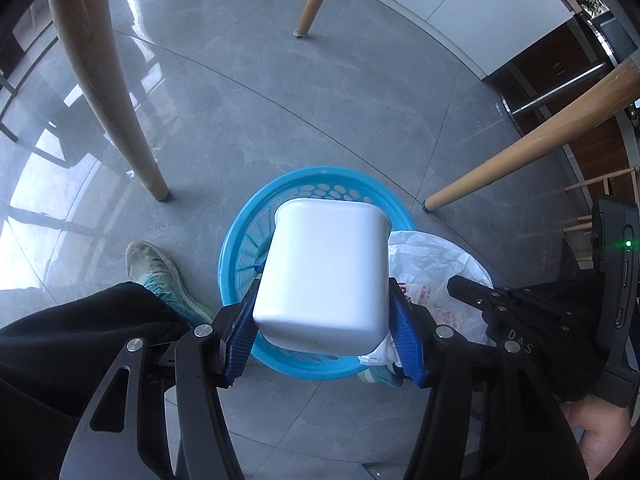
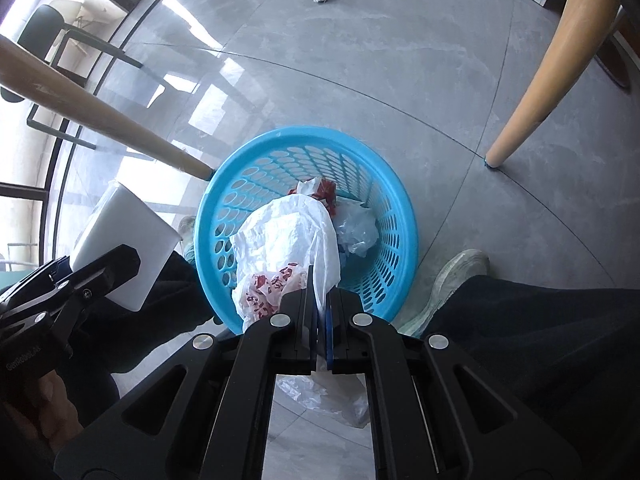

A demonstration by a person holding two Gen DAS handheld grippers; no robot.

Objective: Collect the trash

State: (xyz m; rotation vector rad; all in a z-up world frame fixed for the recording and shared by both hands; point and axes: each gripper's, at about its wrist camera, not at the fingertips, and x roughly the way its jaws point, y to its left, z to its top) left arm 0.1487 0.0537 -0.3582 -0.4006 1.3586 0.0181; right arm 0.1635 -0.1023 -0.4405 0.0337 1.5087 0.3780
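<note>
Blue basket [image 2: 304, 216] rim – left tongs [image 1: 324, 316] clamp white tub [image 1: 324, 272], right tongs [image 2: 322, 300] pinch plastic bag [image 2: 284, 248].

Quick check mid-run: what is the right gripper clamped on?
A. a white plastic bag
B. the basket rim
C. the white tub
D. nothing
A: the right gripper is shut on a white plastic bag that hangs over the blue basket, while the white tub sits between the left gripper's pads.
</note>
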